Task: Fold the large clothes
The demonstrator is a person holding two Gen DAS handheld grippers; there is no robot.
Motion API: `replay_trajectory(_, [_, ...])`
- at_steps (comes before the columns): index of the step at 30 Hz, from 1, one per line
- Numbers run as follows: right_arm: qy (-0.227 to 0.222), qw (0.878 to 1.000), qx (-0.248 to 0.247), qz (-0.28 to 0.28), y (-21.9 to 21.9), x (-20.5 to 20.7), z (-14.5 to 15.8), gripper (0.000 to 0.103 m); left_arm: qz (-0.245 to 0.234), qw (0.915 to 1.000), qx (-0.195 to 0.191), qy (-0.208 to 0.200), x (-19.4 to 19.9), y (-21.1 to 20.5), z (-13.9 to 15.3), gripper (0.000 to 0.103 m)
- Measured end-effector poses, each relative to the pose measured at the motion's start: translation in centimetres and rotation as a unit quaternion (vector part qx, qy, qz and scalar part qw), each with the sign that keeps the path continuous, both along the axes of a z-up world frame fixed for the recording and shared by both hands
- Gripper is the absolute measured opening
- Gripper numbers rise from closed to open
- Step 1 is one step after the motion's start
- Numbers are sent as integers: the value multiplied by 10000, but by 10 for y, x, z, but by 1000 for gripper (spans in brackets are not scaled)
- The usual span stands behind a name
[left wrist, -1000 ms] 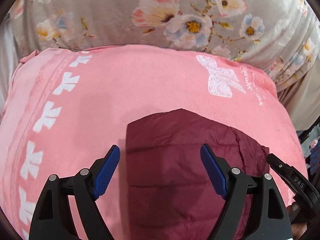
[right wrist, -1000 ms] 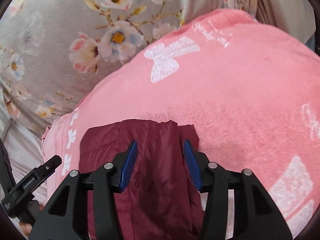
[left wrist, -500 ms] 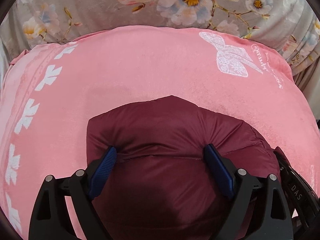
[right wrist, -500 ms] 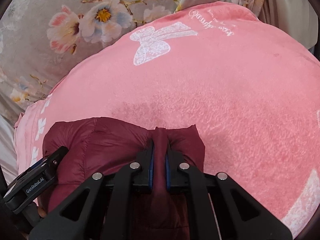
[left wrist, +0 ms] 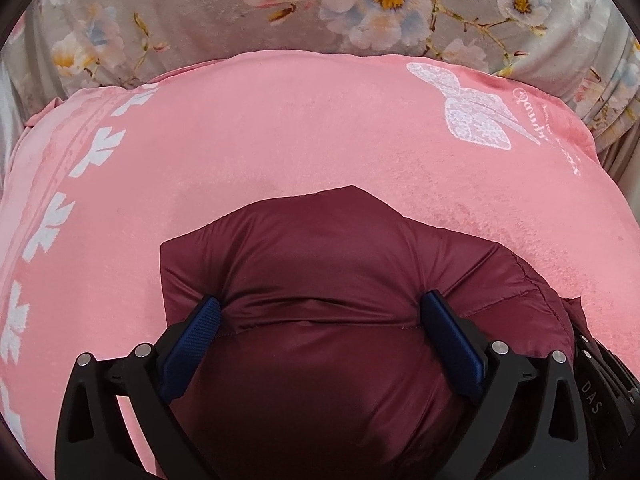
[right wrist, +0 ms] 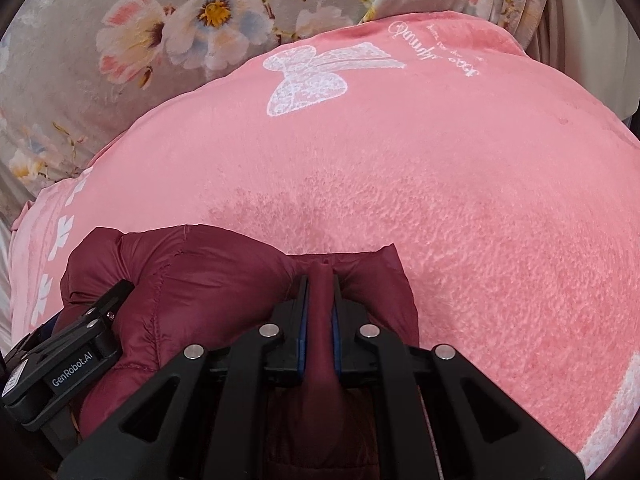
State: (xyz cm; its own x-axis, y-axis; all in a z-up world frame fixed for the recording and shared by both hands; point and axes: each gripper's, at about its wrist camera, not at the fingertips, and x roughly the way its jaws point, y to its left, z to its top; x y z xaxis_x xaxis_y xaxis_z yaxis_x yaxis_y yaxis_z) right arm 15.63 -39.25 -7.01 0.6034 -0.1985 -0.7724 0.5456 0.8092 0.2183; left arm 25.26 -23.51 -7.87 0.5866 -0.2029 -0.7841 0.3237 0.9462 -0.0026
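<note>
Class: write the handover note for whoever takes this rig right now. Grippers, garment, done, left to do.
Right gripper: shut on a pinched ridge of the maroon jacket.
Left gripper: open, fingers pressed into the jacket's puffy bulk, not clamped.
Jacket lies bunched on the pink blanket, floral sheet beyond.
Done: right grip taken.
Left: probably close the left gripper, then fold and flatten.

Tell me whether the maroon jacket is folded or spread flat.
Bunched, neither flat nor neatly folded: the maroon jacket puffs up between the open left gripper, and the right gripper pinches a ridge of it.
</note>
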Motion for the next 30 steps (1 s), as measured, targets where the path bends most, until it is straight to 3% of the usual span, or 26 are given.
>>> replay_trajectory(14, [-33, 10000, -17, -18, -1, 0, -2, 7, 49, 9998, 143, -159, 0, -4, -5, 98])
replay_trajectory(20, [-336, 9982, 498, 14, -18, -13, 0, 8, 3, 9999, 81, -82, -1, 2, -1, 98])
replay_trajectory(22, [-371, 9978, 545, -57, -18, -31, 14, 19, -88, 9998, -90, 170, -5, 18, 9, 98])
replay_trajectory(24, [-560, 9974, 455, -32, -12, -57, 32, 40, -89, 9978, -503, 428, -16, 48, 23, 98])
replay_trajectory(26, [-634, 9971, 396, 110, -4, -82, 42, 49, -162, 9931, -973, 628, -33, 79, 35, 96])
replay_trajectory(28, [-656, 9958, 548, 326, 3, -108, 40, 55, -253, 9893, -1185, 816, -50, 101, 37, 90])
replay_trajectory(30, [-643, 9931, 853, 480, 7, -125, 30, 65, -357, 9840, -1357, 1096, -63, 116, 31, 90])
